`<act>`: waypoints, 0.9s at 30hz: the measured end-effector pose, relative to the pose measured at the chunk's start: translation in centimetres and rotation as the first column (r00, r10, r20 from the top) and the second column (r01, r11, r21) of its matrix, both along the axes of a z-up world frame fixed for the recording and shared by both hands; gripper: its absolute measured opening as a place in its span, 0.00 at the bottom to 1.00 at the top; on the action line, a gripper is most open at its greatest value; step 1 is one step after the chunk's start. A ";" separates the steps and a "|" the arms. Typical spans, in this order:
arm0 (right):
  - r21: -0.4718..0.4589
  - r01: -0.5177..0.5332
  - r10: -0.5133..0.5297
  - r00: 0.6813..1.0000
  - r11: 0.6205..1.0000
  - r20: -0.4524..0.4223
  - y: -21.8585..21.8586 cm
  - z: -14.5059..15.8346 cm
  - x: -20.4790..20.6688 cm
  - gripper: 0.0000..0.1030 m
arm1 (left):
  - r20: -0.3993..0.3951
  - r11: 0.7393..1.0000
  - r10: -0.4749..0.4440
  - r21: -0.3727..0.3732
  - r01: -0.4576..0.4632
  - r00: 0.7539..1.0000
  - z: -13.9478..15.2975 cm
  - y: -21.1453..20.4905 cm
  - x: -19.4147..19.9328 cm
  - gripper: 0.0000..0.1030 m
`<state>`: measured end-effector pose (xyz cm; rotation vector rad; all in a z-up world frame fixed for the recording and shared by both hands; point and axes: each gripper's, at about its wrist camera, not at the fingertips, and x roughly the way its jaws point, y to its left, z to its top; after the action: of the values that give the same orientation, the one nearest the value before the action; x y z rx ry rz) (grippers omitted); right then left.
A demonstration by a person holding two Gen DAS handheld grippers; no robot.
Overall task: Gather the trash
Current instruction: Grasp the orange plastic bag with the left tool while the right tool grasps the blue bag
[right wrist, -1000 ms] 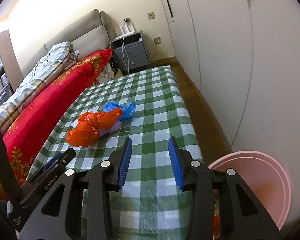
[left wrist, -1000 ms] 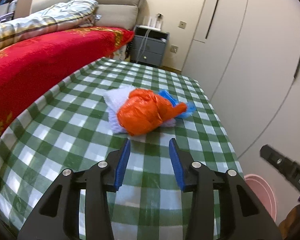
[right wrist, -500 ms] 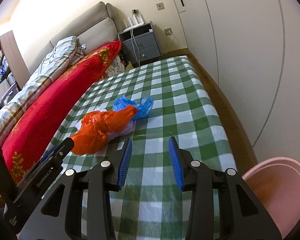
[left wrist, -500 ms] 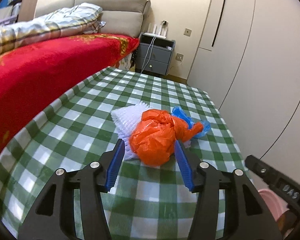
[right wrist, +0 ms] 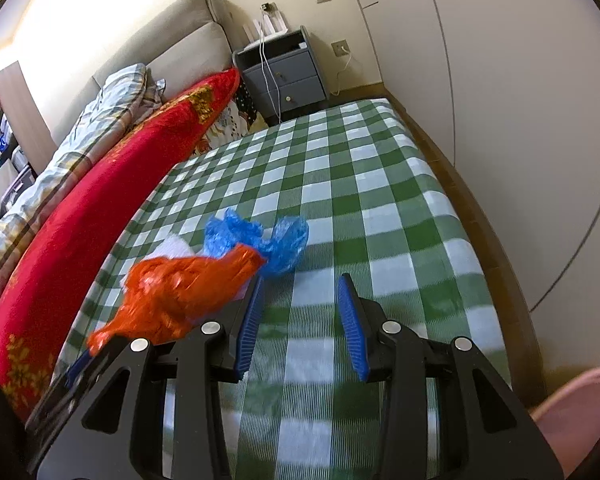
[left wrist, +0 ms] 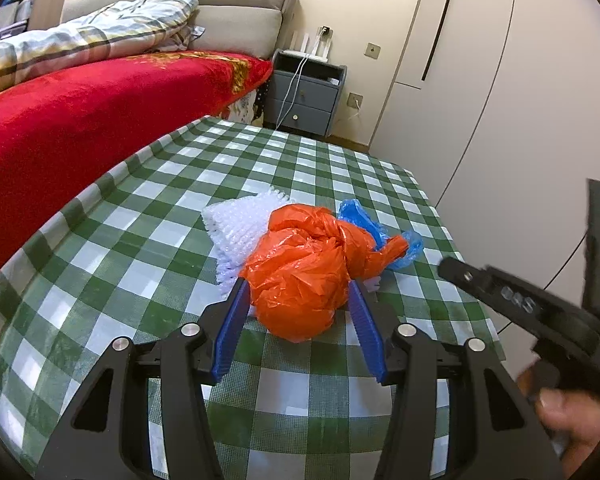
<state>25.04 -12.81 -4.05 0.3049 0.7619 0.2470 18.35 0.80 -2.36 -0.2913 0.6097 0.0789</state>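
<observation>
Left fingers: left gripper (left wrist: 298, 308) spread wide, its blue pads either side of the orange bag (left wrist: 304, 276), not yet pinching it.
Right fingers: right gripper (right wrist: 300, 312) also apart and holding nothing, hovering over bare cloth just right of the pile.
Foam wrap: white foam netting (left wrist: 240, 226) at the left of the pile, partly under the orange bag.
Orange bag: crumpled in the middle of the green checked table (left wrist: 100, 248), its knotted tail pointing right.
Blue bag: blue plastic (right wrist: 260, 240) at the right end, touching that tail.
Bin: pink basin (right wrist: 576, 412) off the table's near right corner, likely the drop spot.
Doing it well: close slowly on the bag's bulk, not on loose film, which may slip; lift straight up so the foam stays down.
</observation>
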 end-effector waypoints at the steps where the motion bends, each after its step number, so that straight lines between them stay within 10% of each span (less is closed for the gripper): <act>1: 0.003 -0.001 0.001 1.000 1.000 -0.003 0.0 -0.1 0.5 0.38 | -0.004 1.000 0.001 -0.001 -0.001 1.000 0.0 0.1 0.1 0.40; 9: 0.017 -0.060 0.060 0.998 0.998 -0.024 1.2 -0.9 4.4 0.37 | -0.038 1.000 -0.008 0.001 0.008 0.999 -0.1 0.1 0.2 0.19; 15: 0.021 -0.069 0.069 0.997 0.997 -0.019 0.9 -0.4 3.4 0.02 | -0.036 1.000 0.023 -0.018 -0.024 0.999 0.2 0.7 0.0 0.18; 27: -0.046 -0.097 0.098 0.994 0.994 0.037 0.2 3.3 -2.5 0.00 | 0.018 0.999 0.050 -0.021 -0.050 0.999 2.5 1.7 -2.4 0.17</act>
<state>22.59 -12.60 -0.77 0.2203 0.7432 0.3269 15.90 2.53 0.19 -0.3272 0.5857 0.1177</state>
